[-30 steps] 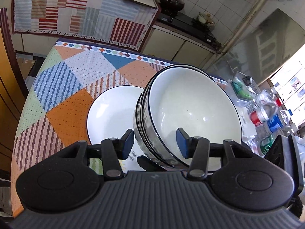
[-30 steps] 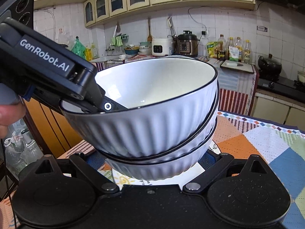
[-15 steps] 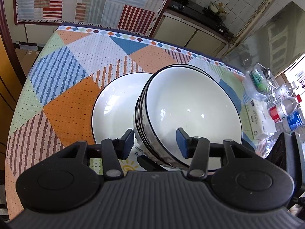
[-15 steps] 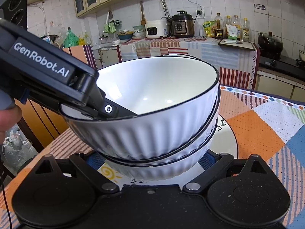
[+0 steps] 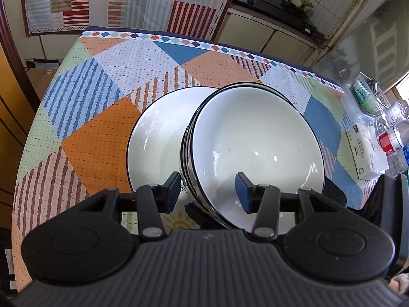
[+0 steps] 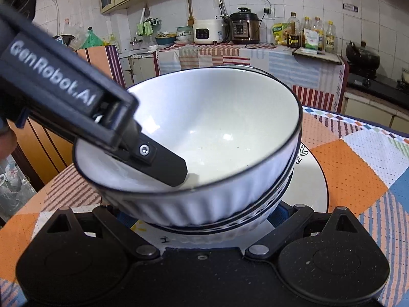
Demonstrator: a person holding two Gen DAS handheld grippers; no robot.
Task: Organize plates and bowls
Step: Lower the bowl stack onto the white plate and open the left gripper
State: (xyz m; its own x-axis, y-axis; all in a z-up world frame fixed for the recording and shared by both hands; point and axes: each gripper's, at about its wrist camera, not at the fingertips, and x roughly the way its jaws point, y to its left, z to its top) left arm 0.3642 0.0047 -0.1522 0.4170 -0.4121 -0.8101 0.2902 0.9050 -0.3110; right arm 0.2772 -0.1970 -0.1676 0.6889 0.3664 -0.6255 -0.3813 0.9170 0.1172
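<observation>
The nested bowls point(image 5: 255, 143) are already stacked and sit over the near edge of the white plate point(image 5: 156, 138) on the tabletop point(image 5: 97, 81); the left claw point(image 5: 208, 192) straddles their rim, seemingly gripping it; the right claw point(image 6: 202, 215) cradles their base; only release seems left.

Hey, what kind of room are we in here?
Most likely a home kitchen: a rice cooker and pressure cooker stand on the tiled counter, and a pot sits on the stove.
</observation>
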